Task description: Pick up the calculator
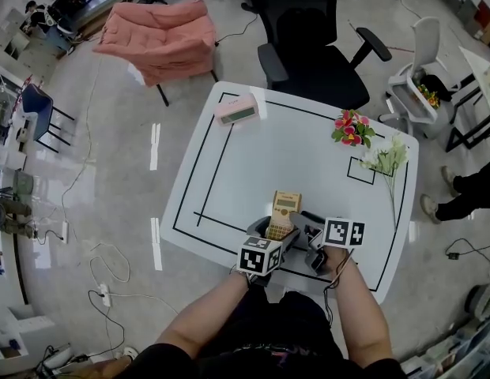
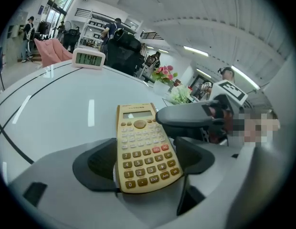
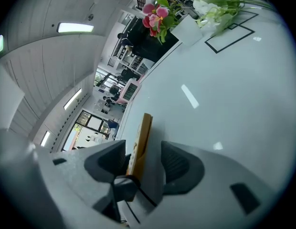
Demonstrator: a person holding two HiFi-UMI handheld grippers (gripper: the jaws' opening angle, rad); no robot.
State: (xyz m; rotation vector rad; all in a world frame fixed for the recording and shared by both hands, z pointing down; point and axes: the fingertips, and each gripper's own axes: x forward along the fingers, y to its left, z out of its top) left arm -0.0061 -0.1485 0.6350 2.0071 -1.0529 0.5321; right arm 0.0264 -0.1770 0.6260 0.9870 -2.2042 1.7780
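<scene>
left gripper (image 2: 148, 160): jaws clamp calculator (image 2: 143, 137), seen face-on | right gripper (image 3: 144, 160): jaws unclenched, calculator edge-on between

White black-lined table (image 1: 296, 160): clock (image 1: 235, 110) far corner, pink flowers (image 1: 352, 127), white flowers (image 1: 385, 158) right.

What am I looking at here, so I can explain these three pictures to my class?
A person holds hand-held tongs in each hand. The head view looks down from their head; the other two views ride on the tongs. On the white table are a pink clock, pink flowers and white flowers. The left tongs grip the yellow calculator by its long sides; the right tongs stand open around its edge.
</scene>
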